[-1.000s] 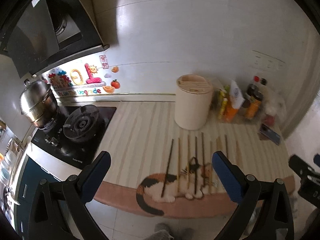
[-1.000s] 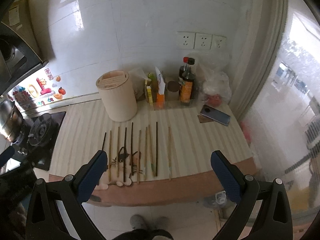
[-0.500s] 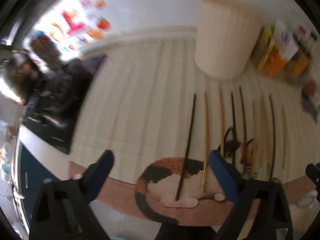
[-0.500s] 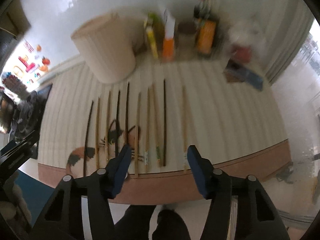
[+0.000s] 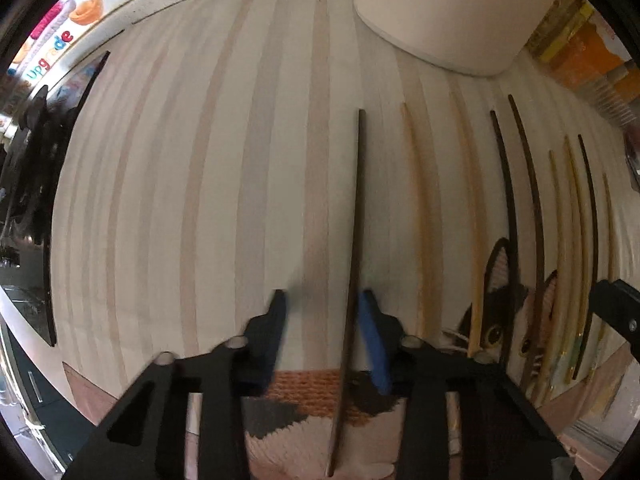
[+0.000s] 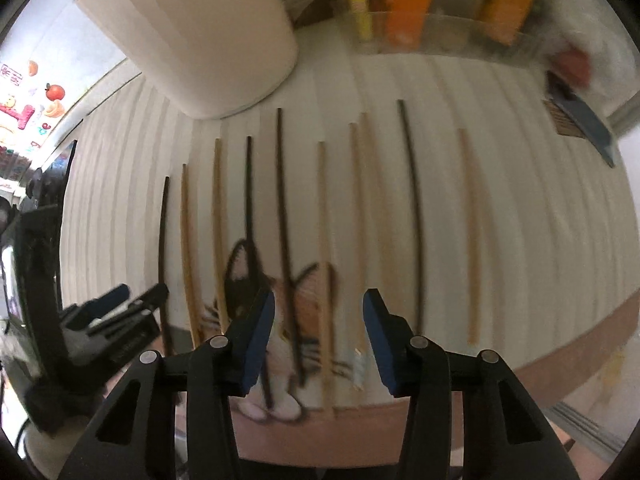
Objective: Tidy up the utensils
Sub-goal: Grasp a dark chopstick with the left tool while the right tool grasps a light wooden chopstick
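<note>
The left claw (image 5: 322,312) points down at the striped tabletop (image 5: 200,180) with its jaws narrowed and just closing around the leftmost dark chopstick (image 5: 354,240). The stick runs between the blue pads (image 5: 374,340), close to the right one; a gap shows on the left side, and I cannot tell whether the right pad touches it, so the stick is not clamped.

The right claw (image 6: 318,312) also points down, its jaws part-way apart and just closing in. Between them lie a dark chopstick (image 6: 286,216) and a pale wooden chopstick (image 6: 324,240) over the cat picture (image 6: 276,292) on the tabletop; neither pad presses on them.

In the right wrist view ten chopsticks lie side by side, roughly parallel, near the front edge of the tabletop: four dark and six pale or bamboo-coloured. The farthest right one (image 6: 470,236) lies a little apart from the rest. One cream cylindrical holder (image 6: 200,36) stands behind the row, near the sticks' far tips. Behind it, to the right, blurred yellow and orange packages (image 6: 408,4) stand together; their labels cannot be read. A dark phone (image 6: 580,120) lies at the far right.

On the wall at left, coloured stickers show fruit and the word "upgrade" (image 5: 50,58).
</note>
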Demonstrator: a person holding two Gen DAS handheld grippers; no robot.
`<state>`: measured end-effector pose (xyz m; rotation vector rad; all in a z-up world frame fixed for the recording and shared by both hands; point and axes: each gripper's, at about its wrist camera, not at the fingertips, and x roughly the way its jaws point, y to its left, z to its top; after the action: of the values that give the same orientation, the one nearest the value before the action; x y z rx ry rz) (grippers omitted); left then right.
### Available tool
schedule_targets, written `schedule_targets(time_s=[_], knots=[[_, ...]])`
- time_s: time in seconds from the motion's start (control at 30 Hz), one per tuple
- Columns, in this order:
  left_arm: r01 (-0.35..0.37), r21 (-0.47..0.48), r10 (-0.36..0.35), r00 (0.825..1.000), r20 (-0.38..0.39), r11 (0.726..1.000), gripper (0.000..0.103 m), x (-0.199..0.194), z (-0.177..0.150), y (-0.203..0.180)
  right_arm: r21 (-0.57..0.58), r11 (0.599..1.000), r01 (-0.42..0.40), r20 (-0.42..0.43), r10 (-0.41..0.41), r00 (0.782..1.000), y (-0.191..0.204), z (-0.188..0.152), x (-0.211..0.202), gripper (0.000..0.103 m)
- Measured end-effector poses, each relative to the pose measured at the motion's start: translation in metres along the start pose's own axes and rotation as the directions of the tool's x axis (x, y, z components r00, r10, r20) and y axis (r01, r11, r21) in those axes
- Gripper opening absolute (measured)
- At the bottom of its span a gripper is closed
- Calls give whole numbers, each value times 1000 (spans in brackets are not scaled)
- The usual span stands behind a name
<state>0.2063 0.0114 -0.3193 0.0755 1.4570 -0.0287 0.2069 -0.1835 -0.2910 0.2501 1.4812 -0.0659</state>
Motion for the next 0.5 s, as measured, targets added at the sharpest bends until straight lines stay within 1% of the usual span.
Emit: schedule_targets(time_s=[0.03,0.07,0.17,0.37,0.43,0.5], knots=[[5,8,-5,1000,1,1000,13,-1,-1,-1,-5,1000,1,-7,-1,1000,6,4,5,48],[-6,12,6,1000,1,1000,4,-1,-3,-1,-8,1000,-1,-13,1,1000,9,6,7,48],[-29,11,29,1000,0,1000,4,-3,-5,6,-14,1000,-12,-34,12,999,22,14,15,48],[-66,-42,66,998,-17,997,4,-6,-16,51,-65,997,-33,-60,29,998,55,33,31,48],[-64,-53,63,998,-21,997,4,-7,-18,61,-87,996,-35,-73,28,997,68,37,39,47],[-53,-63,52,998,-24,997,4,-8,-20,71,-104,994,-28,-95,18,995,79,40,51,42]])
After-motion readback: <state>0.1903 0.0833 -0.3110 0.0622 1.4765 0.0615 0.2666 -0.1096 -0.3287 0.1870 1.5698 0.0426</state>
